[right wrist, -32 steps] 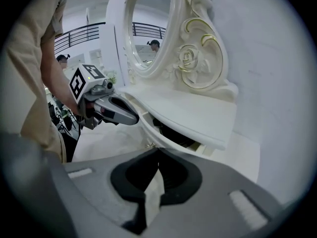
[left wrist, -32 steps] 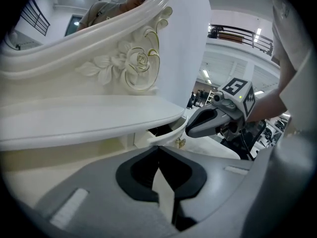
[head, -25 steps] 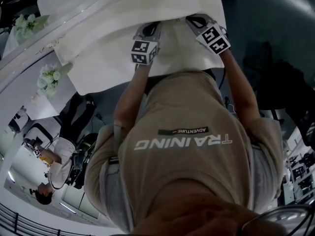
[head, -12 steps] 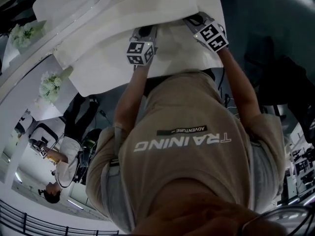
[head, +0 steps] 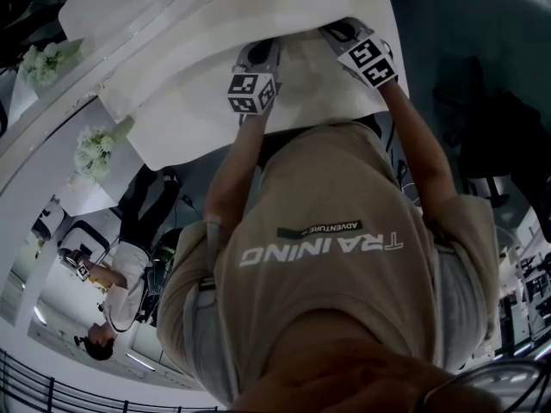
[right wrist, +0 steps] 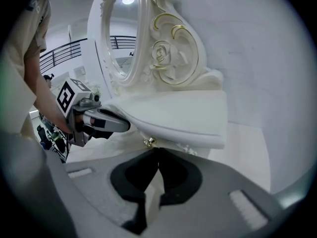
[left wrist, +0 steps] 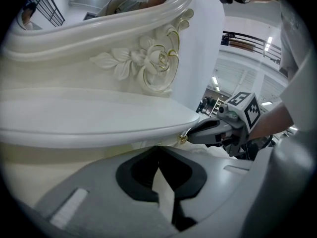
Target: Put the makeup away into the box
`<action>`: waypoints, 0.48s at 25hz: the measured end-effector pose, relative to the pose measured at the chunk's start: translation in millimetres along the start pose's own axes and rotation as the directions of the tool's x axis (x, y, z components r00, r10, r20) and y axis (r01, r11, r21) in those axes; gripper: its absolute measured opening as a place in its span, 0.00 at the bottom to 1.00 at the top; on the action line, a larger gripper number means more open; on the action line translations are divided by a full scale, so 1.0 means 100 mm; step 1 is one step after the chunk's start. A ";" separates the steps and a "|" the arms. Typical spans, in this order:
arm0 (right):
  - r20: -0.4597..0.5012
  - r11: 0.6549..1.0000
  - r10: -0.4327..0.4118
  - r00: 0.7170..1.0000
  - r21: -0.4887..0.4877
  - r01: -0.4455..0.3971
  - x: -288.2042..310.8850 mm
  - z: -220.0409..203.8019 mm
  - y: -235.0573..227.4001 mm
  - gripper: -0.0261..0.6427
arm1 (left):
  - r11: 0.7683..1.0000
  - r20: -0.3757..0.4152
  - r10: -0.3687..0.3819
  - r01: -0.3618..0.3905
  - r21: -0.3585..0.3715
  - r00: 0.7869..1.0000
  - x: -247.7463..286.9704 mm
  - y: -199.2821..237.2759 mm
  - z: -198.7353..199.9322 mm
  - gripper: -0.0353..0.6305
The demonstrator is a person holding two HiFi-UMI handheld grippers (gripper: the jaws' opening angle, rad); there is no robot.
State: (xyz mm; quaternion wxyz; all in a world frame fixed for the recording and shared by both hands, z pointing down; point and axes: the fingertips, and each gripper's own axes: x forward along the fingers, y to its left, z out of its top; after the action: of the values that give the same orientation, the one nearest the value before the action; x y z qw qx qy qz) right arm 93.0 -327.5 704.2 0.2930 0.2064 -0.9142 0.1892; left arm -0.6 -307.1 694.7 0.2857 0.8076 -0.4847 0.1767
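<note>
Under the near edge of the white dressing table (left wrist: 89,120), the left gripper (left wrist: 158,147) has its jaws together, empty; the right gripper (right wrist: 158,150), jaws also together, sits just beside 1 gold knob (right wrist: 148,142). No view shows makeup or box.

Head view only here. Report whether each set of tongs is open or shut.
Observer: Both shut. The left tongs and the right tongs each have their tips together.
Operator: Say what the right one points at.
Observer: A small gold knob under the tabletop edge, just past its tips. I cannot tell if they touch.
Operator: Name what stands above that.
Observer: A mirror in a white frame carved with roses.
</note>
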 end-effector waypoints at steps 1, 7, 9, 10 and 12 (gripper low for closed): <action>-0.005 1.000 -0.009 1.000 -0.005 0.009 -0.01 0.01 0.04 0.05 | 1.000 0.006 -0.013 0.013 0.007 1.000 -0.04 -0.01 -0.01 0.06; -0.034 0.997 -0.071 0.997 -0.023 0.071 -0.09 0.03 0.50 0.05 | 0.997 0.037 -0.068 0.067 0.028 0.997 -0.53 -0.01 -0.18 0.06; -0.041 0.995 -0.098 0.994 -0.005 0.098 -0.17 0.00 0.72 0.05 | 0.996 0.047 -0.088 0.087 0.035 0.995 -0.81 -0.04 -0.21 0.06; -0.043 0.994 -0.105 0.994 0.001 0.105 -0.21 -0.03 0.86 0.05 | 0.995 0.052 -0.096 0.094 0.042 0.994 -0.97 -0.05 -0.24 0.06; -0.040 0.995 -0.101 0.994 -0.014 0.100 -0.22 -0.03 1.10 0.05 | 0.994 0.072 -0.097 0.092 0.066 0.993 -1.24 -0.03 -0.29 0.06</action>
State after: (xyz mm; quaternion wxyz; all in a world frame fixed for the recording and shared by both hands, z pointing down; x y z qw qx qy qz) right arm 57.2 -226.9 668.0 0.3219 0.2464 -0.8976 0.1730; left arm -56.1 -203.0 646.8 0.2500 0.8443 -0.4504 0.1475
